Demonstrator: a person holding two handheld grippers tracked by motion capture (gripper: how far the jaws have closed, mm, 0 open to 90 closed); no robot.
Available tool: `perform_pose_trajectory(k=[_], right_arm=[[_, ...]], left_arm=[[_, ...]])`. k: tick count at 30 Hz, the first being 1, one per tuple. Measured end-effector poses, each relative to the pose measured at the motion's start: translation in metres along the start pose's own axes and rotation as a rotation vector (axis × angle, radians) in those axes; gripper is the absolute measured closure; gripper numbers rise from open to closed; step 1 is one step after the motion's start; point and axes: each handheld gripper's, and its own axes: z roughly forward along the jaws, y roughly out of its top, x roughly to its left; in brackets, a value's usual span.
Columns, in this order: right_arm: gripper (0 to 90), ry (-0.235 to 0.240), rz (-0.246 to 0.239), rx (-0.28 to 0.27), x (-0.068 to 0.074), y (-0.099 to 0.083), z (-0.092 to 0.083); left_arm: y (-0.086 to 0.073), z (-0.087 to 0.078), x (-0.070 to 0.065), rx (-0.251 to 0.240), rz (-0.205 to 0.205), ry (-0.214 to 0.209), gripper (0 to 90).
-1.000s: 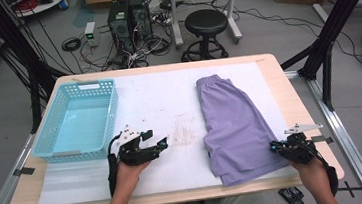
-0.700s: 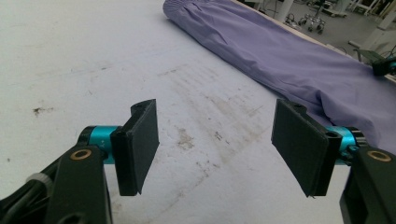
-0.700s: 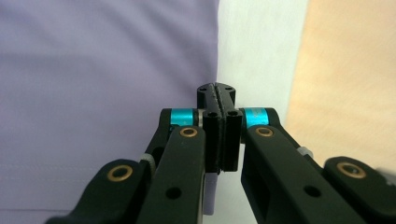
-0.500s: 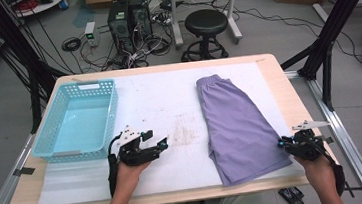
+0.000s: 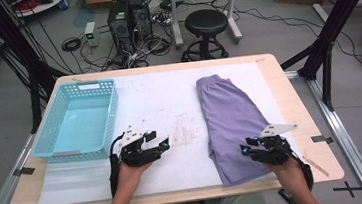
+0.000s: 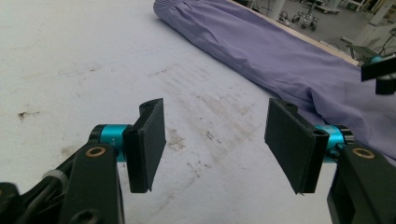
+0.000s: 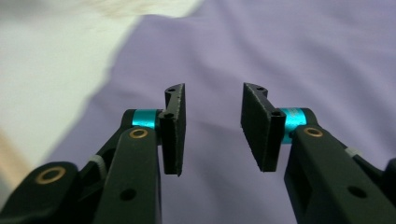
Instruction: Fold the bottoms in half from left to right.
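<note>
High view: the right gripper (image 5: 251,144) has slid inward over the purple shorts (image 5: 230,117), lying flat on the tabletop (image 5: 288,91). Right gripper view: its jaws have just been opening, nothing between them, so a regrasp probably follows. Left gripper view: the left gripper (image 6: 215,135) is open, narrowing slightly.

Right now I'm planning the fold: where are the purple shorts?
In the high view the purple shorts lie flat on the table's right half, waistband at the far end, the right tongs over their near hem.

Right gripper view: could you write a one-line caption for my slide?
Right gripper, its jaws just opening with nothing between them, poised over the purple shorts on the white mat.
</note>
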Motion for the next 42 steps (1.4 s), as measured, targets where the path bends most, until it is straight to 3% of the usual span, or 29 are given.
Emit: perform_pose_trajectory(k=[5,11,16,19,21,24,29,31,33,38,40,42], right_arm=[[62.3,0.053,-0.096,0.037,0.025,0.000,0.015],[64.7,0.120,-0.140,0.036,0.043,-0.003,0.021],[68.4,0.163,-0.166,0.050,0.059,-0.008,0.019],[79.5,0.126,-0.196,0.106,0.064,-0.013,0.023],[88.8,0.103,-0.206,0.104,0.065,-0.014,0.022],[89.5,0.094,-0.206,0.101,0.067,-0.013,0.020],[87.9,0.170,-0.177,0.058,0.070,-0.012,0.013],[76.3,0.130,-0.160,0.061,0.069,-0.013,0.014],[74.4,0.122,-0.147,0.056,0.066,-0.014,0.013],[71.7,0.161,-0.184,0.063,0.076,-0.015,0.011],[72.7,0.134,-0.206,0.093,0.080,-0.016,0.017],[82.2,0.117,-0.208,0.112,0.079,-0.017,0.020]], left_arm=[[0.000,-0.002,0.002,0.000,-0.007,0.004,38.2],[0.000,-0.003,-0.002,-0.005,-0.001,0.000,39.5],[-0.001,-0.003,-0.008,-0.008,0.008,-0.006,45.8],[-0.005,-0.003,-0.014,0.000,0.013,-0.007,49.3],[-0.007,-0.004,-0.018,0.007,0.022,-0.010,51.9],[-0.010,-0.004,-0.024,0.015,0.030,-0.010,54.3],[-0.011,-0.007,-0.030,0.021,0.034,-0.007,54.8],[-0.012,-0.008,-0.031,0.025,0.033,-0.002,54.9],[-0.014,-0.007,-0.034,0.030,0.037,-0.001,54.8],[-0.015,-0.006,-0.038,0.033,0.037,-0.001,53.8],[-0.015,-0.007,-0.039,0.034,0.041,-0.003,53.8],[-0.015,-0.007,-0.039,0.036,0.043,-0.003,53.8]])
